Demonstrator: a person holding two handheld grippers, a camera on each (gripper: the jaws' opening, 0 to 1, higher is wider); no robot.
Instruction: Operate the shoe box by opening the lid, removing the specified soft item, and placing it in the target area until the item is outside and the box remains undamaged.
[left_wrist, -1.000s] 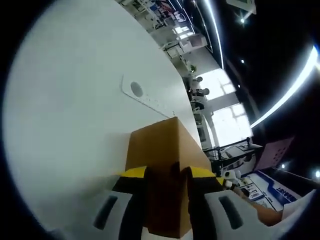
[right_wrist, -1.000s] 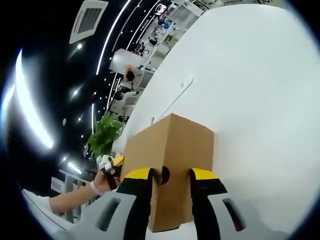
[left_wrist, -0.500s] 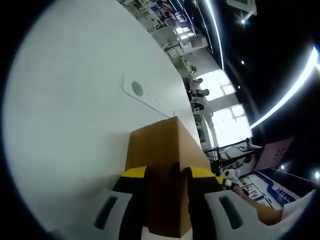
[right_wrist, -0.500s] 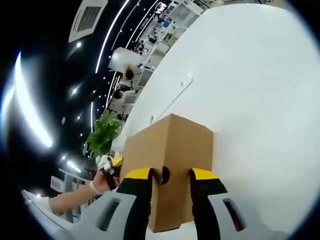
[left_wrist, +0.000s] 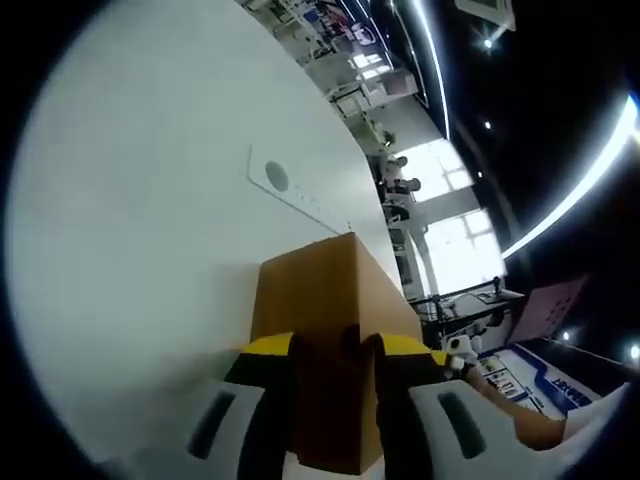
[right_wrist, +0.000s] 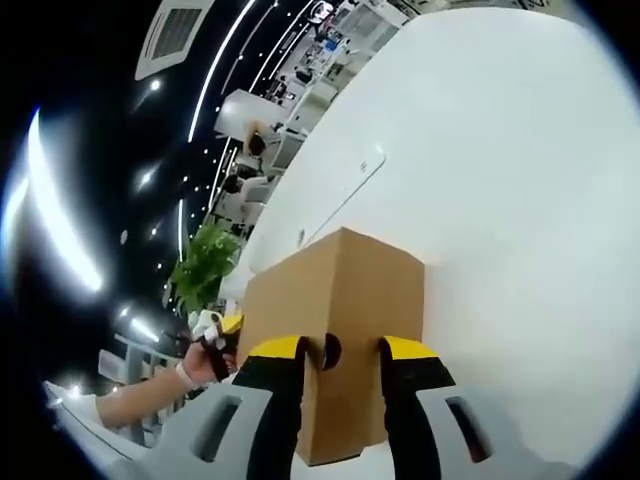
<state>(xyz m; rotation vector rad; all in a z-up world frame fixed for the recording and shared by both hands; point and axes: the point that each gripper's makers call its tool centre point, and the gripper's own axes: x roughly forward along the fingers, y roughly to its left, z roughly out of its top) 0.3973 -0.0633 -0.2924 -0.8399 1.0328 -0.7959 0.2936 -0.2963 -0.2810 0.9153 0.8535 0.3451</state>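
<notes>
A brown cardboard shoe box rests on the white table with its lid closed. In the left gripper view my left gripper is shut on the near end of the box, one yellow-tipped jaw on each side of the edge. The right gripper, held by a hand, shows at the far end of the box. In the right gripper view the shoe box fills the lower middle, and my right gripper is clamped on its near end by a round notch. The left gripper and a hand show at the left.
A white cable plate with a round hole lies flush in the table beyond the box, seen also as the cable plate. A green plant stands past the table's edge. Office desks and bright windows lie further off.
</notes>
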